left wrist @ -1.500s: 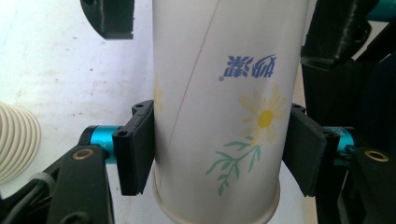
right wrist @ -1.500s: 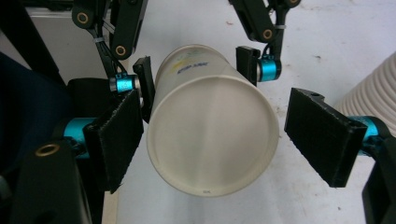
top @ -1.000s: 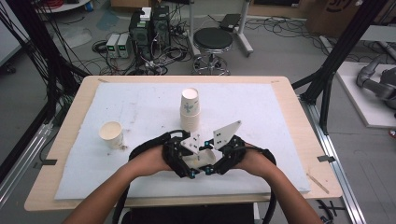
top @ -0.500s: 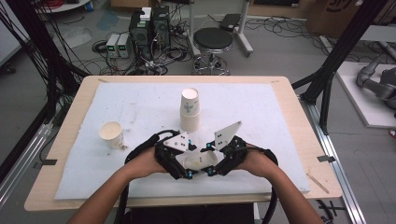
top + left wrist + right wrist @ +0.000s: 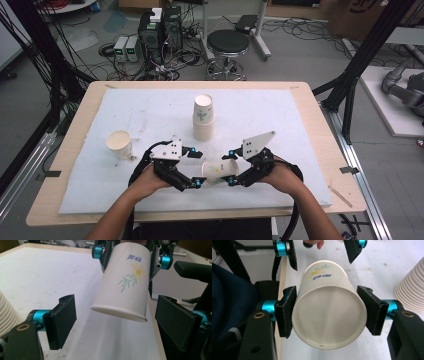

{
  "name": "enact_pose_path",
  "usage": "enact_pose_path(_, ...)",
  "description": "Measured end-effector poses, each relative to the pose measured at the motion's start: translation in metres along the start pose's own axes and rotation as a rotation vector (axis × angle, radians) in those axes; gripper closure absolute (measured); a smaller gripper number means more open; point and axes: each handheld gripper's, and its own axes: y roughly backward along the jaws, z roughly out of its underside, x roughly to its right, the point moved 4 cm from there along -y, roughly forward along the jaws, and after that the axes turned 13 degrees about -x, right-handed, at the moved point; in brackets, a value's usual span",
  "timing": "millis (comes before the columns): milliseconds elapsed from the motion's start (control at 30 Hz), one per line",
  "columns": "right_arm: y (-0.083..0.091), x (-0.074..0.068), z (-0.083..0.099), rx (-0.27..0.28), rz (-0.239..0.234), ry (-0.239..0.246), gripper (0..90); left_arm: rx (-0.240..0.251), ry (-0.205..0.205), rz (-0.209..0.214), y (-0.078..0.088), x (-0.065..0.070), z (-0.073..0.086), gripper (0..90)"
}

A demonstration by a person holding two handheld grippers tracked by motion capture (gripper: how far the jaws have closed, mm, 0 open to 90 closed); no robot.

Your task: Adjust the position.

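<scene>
A white paper cup [image 5: 217, 172] with a flower print lies on its side in the air, low over the white mat. My right gripper [image 5: 230, 168] is shut on it, its pads pressing both sides near the base [image 5: 329, 315]. The cup's mouth [image 5: 120, 312] points at my left gripper [image 5: 196, 169]. That gripper's jaws have just opened and stand wide, one on each side of the rim, touching nothing [image 5: 118, 325]. In the right gripper view the left gripper's jaws show beyond the cup, apart from it.
A stack of paper cups [image 5: 203, 120] stands upright mid-table, just beyond the grippers, and shows at the edge of both gripper views [image 5: 6, 312] [image 5: 412, 290]. A single cup [image 5: 119, 144] stands at the left. The white mat [image 5: 150, 110] covers the wooden table [image 5: 80, 125].
My left gripper has opened, let go of the cup and drawn back to the left. The right gripper has stayed in place with the cup in it.
</scene>
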Motion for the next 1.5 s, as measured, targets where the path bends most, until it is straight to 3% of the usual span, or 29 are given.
enact_pose_path(100,0.0,-0.002,0.007,0.036,0.001,-0.014,36.6,0.042,-0.01,0.023,-0.001,0.002,0.002,18.1)
enact_pose_path(300,-0.003,-0.005,0.018,0.093,-0.008,-0.036,36.6,0.113,-0.02,-0.002,-0.003,0.002,0.006,18.3)
enact_pose_path(533,0.002,-0.005,0.026,0.182,-0.016,-0.066,36.7,0.139,-0.015,0.031,-0.011,0.008,0.005,17.2)
enact_pose_path(700,0.004,-0.005,0.025,0.203,-0.023,-0.062,36.7,0.177,-0.002,0.032,-0.013,0.007,0.001,16.9)
enact_pose_path(1167,0.006,-0.006,0.024,0.236,-0.04,-0.056,36.7,0.191,-0.014,0.077,-0.021,0.01,-0.002,16.9)
enact_pose_path(1500,0.01,-0.005,0.024,0.289,-0.072,-0.067,36.7,0.211,-0.028,0.091,-0.027,0.011,-0.006,19.8)
